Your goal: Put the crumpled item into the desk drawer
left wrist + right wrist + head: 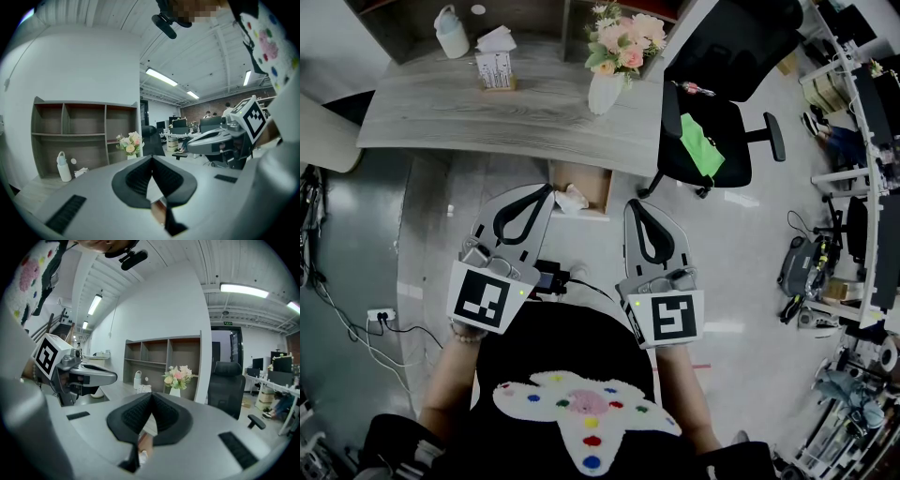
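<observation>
A white crumpled item (pixel 573 198) lies in the open wooden drawer (pixel 592 180) under the front edge of the grey desk (pixel 441 112). My left gripper (pixel 547 189) is shut and empty, its tips just left of the drawer. My right gripper (pixel 633 203) is also shut and empty, a little right of the drawer. In the left gripper view the left gripper (pixel 151 159) has its pads meeting with nothing between them. The right gripper view shows the same of the right gripper (pixel 151 396). Both point toward the desk.
On the desk stand a white vase of flowers (pixel 614 56), a tissue box (pixel 495 67) and a white bottle (pixel 451 33). A black office chair (pixel 708 131) with a green item on its seat stands right of the desk. Cables and a power strip (pixel 380 317) lie on the floor at left.
</observation>
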The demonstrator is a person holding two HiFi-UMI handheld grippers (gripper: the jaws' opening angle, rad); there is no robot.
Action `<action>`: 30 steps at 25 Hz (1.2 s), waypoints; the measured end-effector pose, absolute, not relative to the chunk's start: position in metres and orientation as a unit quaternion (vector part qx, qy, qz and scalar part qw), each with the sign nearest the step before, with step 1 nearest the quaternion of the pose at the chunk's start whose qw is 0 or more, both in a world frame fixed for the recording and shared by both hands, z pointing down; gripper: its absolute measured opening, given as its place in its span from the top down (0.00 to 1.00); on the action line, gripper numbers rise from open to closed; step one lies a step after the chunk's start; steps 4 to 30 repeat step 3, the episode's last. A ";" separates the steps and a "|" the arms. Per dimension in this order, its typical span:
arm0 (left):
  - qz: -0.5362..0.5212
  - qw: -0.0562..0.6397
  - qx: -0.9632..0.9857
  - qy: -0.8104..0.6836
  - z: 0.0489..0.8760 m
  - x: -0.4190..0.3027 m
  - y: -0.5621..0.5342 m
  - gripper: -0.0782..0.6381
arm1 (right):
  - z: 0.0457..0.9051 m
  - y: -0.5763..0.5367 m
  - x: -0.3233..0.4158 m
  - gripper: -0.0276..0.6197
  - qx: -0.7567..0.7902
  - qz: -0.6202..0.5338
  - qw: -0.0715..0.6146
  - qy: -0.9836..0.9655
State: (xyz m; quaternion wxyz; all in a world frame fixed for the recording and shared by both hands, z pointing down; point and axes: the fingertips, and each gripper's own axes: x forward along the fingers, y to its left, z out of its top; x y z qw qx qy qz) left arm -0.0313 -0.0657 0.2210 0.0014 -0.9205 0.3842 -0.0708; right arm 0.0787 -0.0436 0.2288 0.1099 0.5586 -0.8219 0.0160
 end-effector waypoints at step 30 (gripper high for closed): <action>-0.071 0.002 -0.921 0.383 0.221 -0.031 -0.066 0.87 | 0.230 -0.044 0.079 0.95 0.559 0.017 0.111 -0.821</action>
